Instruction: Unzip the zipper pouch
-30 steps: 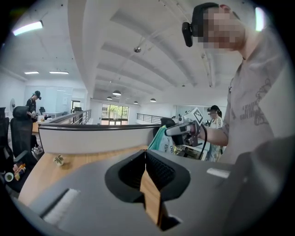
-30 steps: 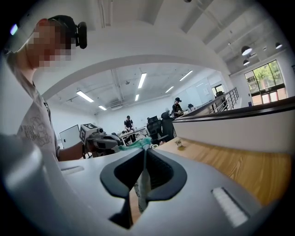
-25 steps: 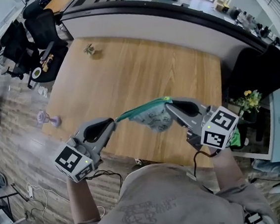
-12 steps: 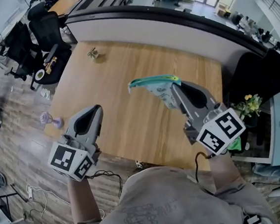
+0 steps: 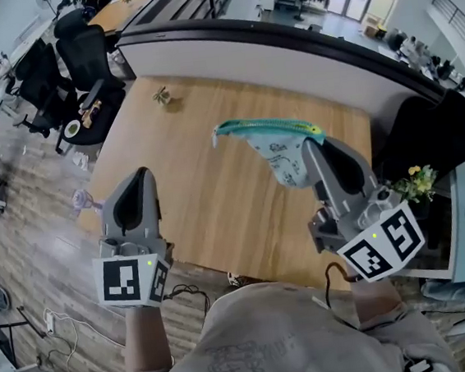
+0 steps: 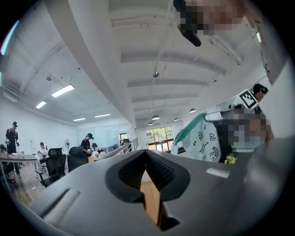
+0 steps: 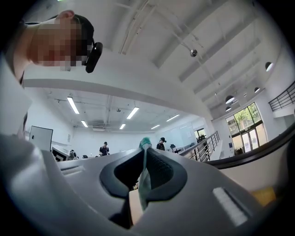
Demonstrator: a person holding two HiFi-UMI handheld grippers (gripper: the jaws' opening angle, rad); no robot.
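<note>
Hanging in the air above the counter [image 5: 211, 216], the zipper pouch [image 5: 283, 157] is pinched at one upper corner, with its printed body sagging below. Its teal zipper edge [image 5: 263, 126] stretches out sideways to a free end that nothing holds. From the head view that edge reads as one strip. I cannot make out the slider, nor whether the mouth gapes, so whether the zip has run its full length is unclear.

The right tongs [image 5: 311, 148] hold that corner: in the right gripper view the jaws are nearly together, with a fold of teal-edged fabric clamped between the pads. The left tongs [image 5: 139, 178] sit well apart from the pouch, off to its left. Their jaws are pressed together on nothing, and only the wood of the counter shows past them.

With one end gripped and the other end free, my judgement is that no pull on the zipper is under way now. Either the opening stroke is finished, or the left tongs must take the free end or the puller for another stroke. Setting the pouch down on the counter appears to be what remains.
</note>
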